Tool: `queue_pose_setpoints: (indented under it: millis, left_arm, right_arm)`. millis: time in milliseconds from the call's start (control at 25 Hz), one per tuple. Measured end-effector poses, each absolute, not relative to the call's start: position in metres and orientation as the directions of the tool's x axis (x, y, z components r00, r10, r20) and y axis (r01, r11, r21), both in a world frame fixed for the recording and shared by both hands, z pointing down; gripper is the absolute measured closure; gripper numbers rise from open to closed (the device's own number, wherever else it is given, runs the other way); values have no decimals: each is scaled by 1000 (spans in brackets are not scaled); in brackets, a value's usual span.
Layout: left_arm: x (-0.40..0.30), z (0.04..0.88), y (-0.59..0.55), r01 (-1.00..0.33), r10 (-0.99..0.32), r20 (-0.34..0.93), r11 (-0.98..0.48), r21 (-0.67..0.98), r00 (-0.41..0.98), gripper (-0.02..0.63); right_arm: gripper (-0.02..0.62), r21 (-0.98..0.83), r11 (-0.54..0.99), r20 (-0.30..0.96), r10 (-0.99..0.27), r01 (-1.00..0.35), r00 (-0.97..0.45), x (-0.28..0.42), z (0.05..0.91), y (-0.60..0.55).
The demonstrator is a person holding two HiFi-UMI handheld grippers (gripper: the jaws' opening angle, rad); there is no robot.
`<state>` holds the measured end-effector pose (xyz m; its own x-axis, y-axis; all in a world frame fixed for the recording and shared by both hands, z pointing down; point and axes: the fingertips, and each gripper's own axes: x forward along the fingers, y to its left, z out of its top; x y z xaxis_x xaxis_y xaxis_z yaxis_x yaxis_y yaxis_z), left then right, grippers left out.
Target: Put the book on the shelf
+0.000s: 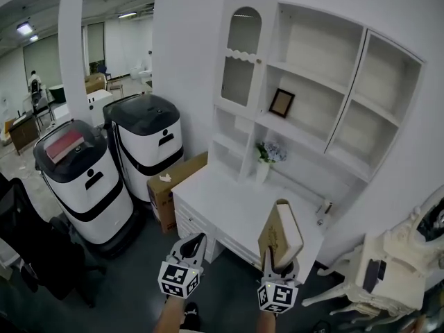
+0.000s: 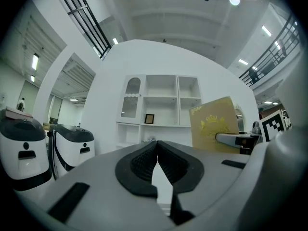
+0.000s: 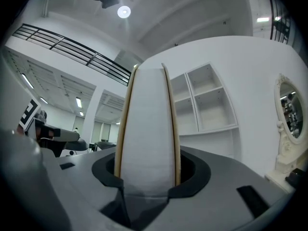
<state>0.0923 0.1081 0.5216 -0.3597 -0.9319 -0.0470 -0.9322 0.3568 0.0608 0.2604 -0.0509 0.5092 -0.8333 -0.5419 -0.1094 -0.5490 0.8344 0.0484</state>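
A tan hardcover book (image 1: 279,231) stands upright in my right gripper (image 1: 281,261), which is shut on its lower end. In the right gripper view the book's white page edge (image 3: 147,129) fills the gap between both jaws. The white shelf unit (image 1: 316,82) rises over a white desk (image 1: 229,210) just ahead of both grippers; its compartments are mostly bare. My left gripper (image 1: 196,243) hovers left of the book, over the desk's front edge. Its pads (image 2: 144,160) meet with nothing between them. The left gripper view shows the book's gold-printed cover (image 2: 214,124) at the right.
A framed picture (image 1: 281,103) and a vase of flowers (image 1: 266,159) sit in the shelf unit. Two white-and-black machines (image 1: 83,179) (image 1: 149,141) and a cardboard box (image 1: 170,186) stand left of the desk. An ornate white chair (image 1: 388,269) is at the right.
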Motion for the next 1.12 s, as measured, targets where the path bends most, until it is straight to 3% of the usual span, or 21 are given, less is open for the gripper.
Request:
queue_pose_setpoints:
  millis: [600, 1120]
  left_arm:
    - [-71, 537, 25, -955, -958, -36, 282, 87, -286, 589]
    - [-119, 547, -110, -982, -986, -41, 158, 104, -163, 589]
  right_arm:
    - [357, 40, 738, -144, -662, -673, -735, 131, 512, -133]
    - [357, 55, 661, -150, -736, -749, -660, 95, 516, -237]
